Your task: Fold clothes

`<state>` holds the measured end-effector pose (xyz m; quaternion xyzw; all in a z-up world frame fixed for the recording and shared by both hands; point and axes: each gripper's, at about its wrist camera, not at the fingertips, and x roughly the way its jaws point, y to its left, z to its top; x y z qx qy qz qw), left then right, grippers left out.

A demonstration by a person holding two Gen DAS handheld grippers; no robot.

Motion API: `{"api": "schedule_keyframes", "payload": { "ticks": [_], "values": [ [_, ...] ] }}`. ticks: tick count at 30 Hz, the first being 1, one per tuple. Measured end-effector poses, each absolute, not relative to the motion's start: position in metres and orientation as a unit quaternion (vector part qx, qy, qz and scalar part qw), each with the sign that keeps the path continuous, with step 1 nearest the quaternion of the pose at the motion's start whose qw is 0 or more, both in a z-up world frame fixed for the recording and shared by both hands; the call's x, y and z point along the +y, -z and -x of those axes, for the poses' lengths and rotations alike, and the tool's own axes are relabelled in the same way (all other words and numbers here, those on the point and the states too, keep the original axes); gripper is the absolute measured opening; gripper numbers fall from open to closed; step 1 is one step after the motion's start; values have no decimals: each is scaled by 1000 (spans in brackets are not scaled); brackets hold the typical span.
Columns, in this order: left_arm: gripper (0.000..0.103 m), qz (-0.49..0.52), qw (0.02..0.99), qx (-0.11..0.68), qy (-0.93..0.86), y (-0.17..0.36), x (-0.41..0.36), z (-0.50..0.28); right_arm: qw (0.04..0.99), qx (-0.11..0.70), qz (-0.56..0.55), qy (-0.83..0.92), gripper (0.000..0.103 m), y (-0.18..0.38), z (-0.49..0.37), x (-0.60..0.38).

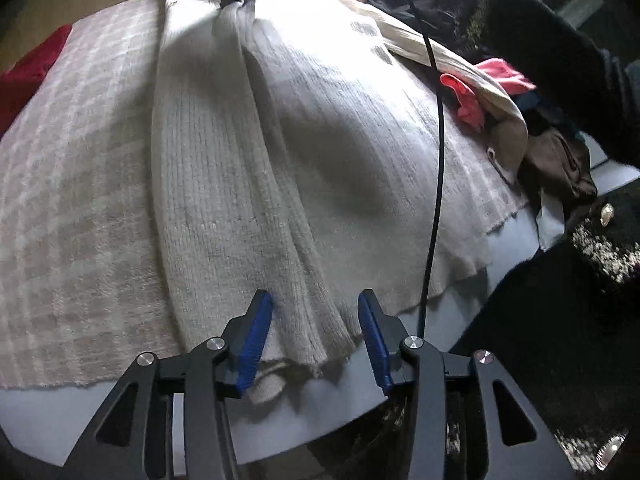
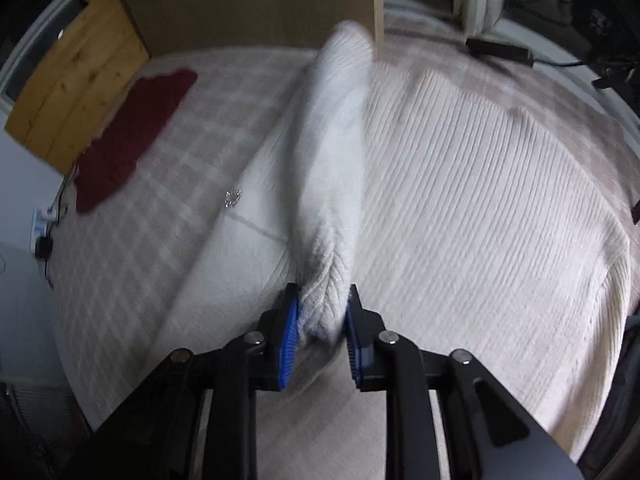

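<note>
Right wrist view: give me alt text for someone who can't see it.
The right tongs are shut on a bunched fold of a white ribbed sweater lying on a pale checked blanket. A dark red garment lies to the left, near a wooden board.

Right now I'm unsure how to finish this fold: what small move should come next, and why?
Probably shut the left claw on the white knit sweater. It is open around a ridge near the hem, while the right claw already pinches the far end of that same raised fold. With both ends held, the fold could be carried over evenly across the checked blanket.
</note>
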<state>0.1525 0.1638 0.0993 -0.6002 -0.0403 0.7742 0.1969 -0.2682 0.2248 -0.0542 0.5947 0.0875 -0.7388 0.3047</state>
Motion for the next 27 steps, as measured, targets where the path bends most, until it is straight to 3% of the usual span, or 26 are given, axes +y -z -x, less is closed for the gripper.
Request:
{"api": "schedule_keyframes", "payload": {
  "ticks": [6, 10, 15, 16, 17, 23, 27],
  "values": [
    [42, 567, 139, -51, -810, -122, 140, -126, 336, 46, -491, 802, 28, 3, 283, 223],
    [42, 582, 127, -35, -802, -104, 140, -109, 349, 97, -493, 791, 22, 22, 312, 181],
    [50, 591, 140, -22, -794, -90, 142, -105, 277, 126, -505, 808, 23, 58, 370, 165],
    [50, 591, 141, -27, -794, -90, 140, -105, 275, 113, -513, 805, 31, 62, 376, 168],
    [50, 591, 142, -32, -794, -90, 138, -105, 277, 95, -521, 802, 32, 63, 380, 172],
    [50, 584, 148, -42, -797, -100, 133, -106, 311, 36, -500, 807, 32, 18, 332, 210],
    [50, 579, 148, -38, -801, -102, 136, -109, 368, 15, -517, 773, 32, 19, 262, 227]
  ]
}}
